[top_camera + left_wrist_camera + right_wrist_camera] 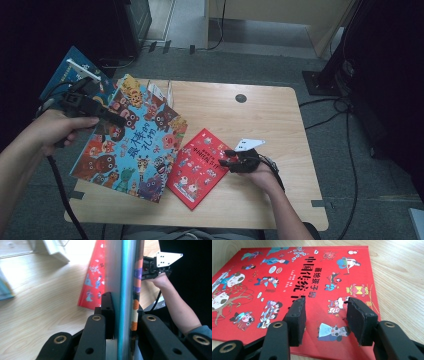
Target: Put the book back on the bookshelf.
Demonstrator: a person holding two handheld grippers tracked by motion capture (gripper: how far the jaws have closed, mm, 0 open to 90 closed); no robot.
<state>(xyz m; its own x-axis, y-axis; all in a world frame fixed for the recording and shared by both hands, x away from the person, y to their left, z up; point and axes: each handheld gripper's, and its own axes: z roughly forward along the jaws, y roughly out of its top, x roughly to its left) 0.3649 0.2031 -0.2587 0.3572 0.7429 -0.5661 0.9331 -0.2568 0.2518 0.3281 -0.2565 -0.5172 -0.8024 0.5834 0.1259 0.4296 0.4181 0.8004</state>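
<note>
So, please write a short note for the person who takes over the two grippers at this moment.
Left gripper: shut on the big blue animal book, gripping its edge, book partly raised over the table.
Right gripper: open over the red book, nothing between its pads.
Done: red book lies flat on the table, released.
Left: probably place the blue book; a third book sits behind it at far left.
</note>
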